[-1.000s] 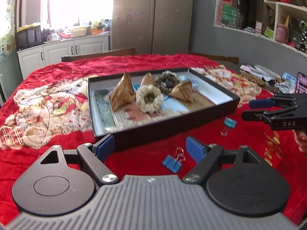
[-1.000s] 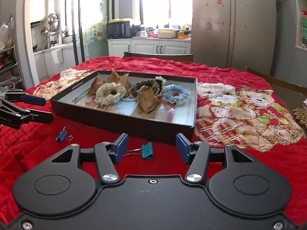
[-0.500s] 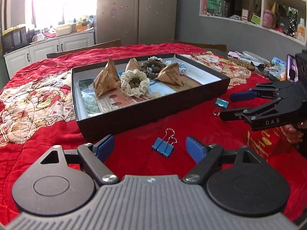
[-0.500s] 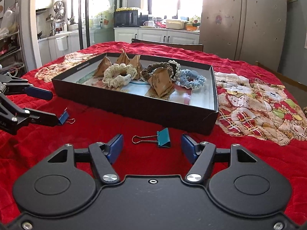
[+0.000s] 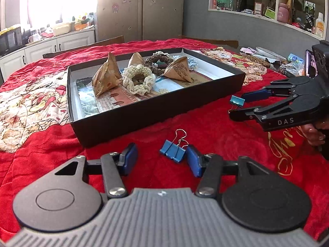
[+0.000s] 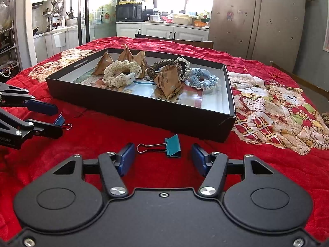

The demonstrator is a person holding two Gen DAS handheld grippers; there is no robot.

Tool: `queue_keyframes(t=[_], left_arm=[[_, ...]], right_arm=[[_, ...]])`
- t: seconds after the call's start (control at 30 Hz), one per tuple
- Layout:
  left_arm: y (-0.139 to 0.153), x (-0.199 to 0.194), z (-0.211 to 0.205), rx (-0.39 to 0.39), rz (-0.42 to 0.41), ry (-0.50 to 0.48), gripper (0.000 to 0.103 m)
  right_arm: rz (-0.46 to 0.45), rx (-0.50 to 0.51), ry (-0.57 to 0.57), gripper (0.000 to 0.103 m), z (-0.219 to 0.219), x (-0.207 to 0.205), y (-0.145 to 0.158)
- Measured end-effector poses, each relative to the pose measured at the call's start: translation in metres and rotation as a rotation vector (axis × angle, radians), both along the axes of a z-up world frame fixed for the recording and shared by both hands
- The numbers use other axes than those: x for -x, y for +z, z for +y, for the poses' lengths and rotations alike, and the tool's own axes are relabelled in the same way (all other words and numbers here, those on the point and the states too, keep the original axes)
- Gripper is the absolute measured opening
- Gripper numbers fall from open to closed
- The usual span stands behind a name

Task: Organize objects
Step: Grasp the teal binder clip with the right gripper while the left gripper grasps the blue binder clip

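Note:
A blue binder clip (image 5: 172, 150) lies on the red cloth between the tips of my open left gripper (image 5: 162, 160), close to its right finger. A teal binder clip (image 6: 173, 145) lies on the cloth between the tips of my open right gripper (image 6: 163, 158), its wire handles pointing left. The teal clip (image 5: 237, 100) and the right gripper (image 5: 239, 107) also show in the left wrist view; the blue clip (image 6: 59, 120) and the left gripper (image 6: 56, 121) show in the right wrist view. A black shallow box (image 5: 156, 115) holds brown paper pyramids (image 5: 105, 77) and crocheted scrunchies (image 5: 138, 79).
The red patterned cloth (image 6: 273, 107) covers the table. Small items and a phone (image 5: 310, 65) lie at the table's far right edge. Chairs stand behind the table. Wall shelves, a fridge and kitchen counters are in the background.
Both grippers have moved forward and lower toward their clips. The blue clip now sits between the left fingertips, the teal clip between the right fingertips. Both stay open.

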State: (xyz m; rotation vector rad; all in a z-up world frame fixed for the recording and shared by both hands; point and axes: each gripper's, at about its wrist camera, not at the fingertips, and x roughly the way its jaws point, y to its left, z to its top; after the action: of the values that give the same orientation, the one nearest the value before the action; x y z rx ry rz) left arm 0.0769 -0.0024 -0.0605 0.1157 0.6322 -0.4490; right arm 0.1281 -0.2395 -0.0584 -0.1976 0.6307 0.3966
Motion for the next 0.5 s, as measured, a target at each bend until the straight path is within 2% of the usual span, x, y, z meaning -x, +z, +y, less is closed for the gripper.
queue_keyframes(t=[0.17, 0.37, 0.5], left_arm=[[0.0001, 0.0012, -0.0035, -0.007, -0.007, -0.013, 0.045], [0.0003, 0.0033, -0.0078, -0.012, -0.012, -0.028, 0.032], [0.0004, 0.0041, -0.0098, -0.019, -0.017, -0.027, 0.032]], right_arm=[[-0.003, 0.004, 0.015, 0.046, 0.0027, 0.0009, -0.0003], [-0.005, 0.006, 0.016, 0.045, 0.0033, 0.0017, -0.0005], [-0.009, 0.006, 0.019, 0.045, 0.0042, 0.0029, 0.0002]])
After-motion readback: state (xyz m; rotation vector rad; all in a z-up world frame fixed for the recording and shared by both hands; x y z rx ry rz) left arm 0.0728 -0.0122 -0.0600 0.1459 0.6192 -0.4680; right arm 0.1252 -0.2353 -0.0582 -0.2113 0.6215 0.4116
